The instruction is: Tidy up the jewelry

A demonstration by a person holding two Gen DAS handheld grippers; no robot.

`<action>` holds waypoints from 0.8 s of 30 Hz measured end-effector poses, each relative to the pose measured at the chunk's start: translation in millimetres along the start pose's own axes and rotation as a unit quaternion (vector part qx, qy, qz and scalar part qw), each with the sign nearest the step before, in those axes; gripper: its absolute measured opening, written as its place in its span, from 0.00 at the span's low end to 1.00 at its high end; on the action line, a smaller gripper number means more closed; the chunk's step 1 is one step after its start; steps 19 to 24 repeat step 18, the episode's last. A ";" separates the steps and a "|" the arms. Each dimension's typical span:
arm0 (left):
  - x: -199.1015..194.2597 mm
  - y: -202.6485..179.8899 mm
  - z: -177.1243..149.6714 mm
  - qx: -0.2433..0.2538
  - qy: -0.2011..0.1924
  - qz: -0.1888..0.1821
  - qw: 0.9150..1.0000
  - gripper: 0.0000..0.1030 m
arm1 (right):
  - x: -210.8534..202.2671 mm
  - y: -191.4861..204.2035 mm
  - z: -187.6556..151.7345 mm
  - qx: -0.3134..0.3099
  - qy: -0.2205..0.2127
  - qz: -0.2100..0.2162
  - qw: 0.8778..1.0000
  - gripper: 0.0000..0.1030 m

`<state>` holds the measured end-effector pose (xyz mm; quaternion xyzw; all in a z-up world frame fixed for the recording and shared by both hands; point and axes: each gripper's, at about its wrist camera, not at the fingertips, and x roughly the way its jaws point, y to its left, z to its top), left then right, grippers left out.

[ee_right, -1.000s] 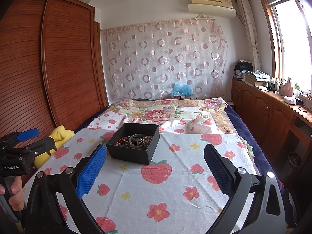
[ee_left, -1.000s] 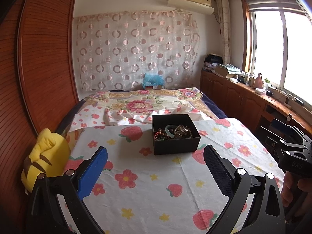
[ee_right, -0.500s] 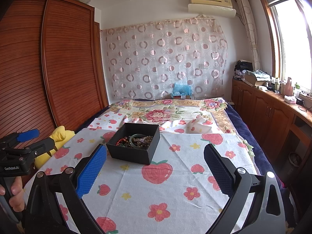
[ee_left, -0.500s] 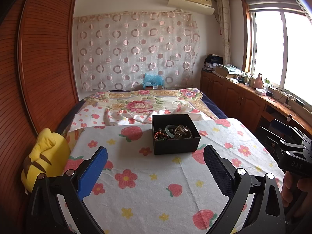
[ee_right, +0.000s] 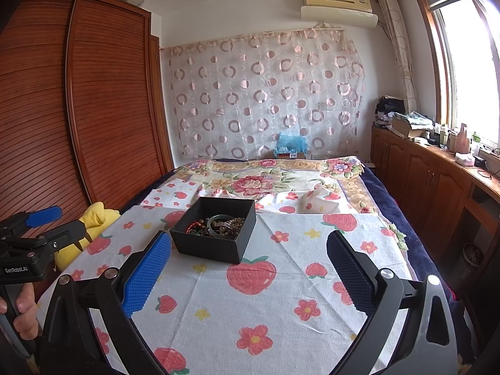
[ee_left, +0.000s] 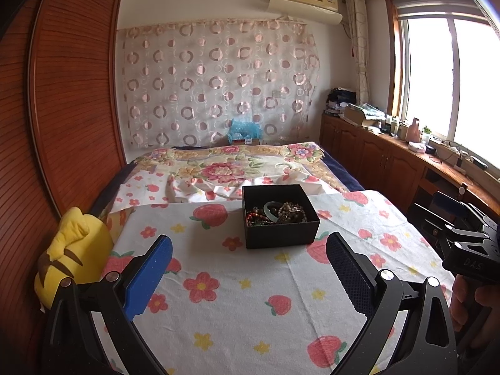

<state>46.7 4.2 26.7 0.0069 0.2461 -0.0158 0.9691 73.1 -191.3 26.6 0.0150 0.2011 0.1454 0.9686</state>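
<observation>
A black box (ee_left: 280,215) of tangled jewelry (ee_left: 276,212) sits at the centre of the frame on the strawberry-print cloth (ee_left: 237,297) covering the bed. The left gripper (ee_left: 248,278) and the right gripper (ee_right: 248,276) both hover near the lower edge, jaws spread wide and holding nothing. A yellow plush (ee_left: 70,250) lies at lower left.

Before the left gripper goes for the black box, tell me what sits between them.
Nothing visible. Only bare strawberry-print cloth lies between the open left gripper and the black box. The yellow plush sits off to the left, clear of the path.
</observation>
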 end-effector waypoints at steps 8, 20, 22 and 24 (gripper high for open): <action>-0.2 -1.8 0.7 -0.001 0.000 -0.001 1.000 0.92 | 0.3 -0.5 -0.2 0.001 0.001 0.000 1.000 0.97; -0.6 -1.8 -0.2 0.000 -0.001 -0.001 1.000 0.92 | -0.6 -0.1 0.8 0.000 0.000 0.000 1.000 0.97; -0.6 -1.8 -0.2 0.000 -0.001 -0.001 1.000 0.92 | -0.6 -0.1 0.8 0.000 0.000 0.000 1.000 0.97; -0.6 -1.8 -0.2 0.000 -0.001 -0.001 1.000 0.92 | -0.6 -0.1 0.8 0.000 0.000 0.000 1.000 0.97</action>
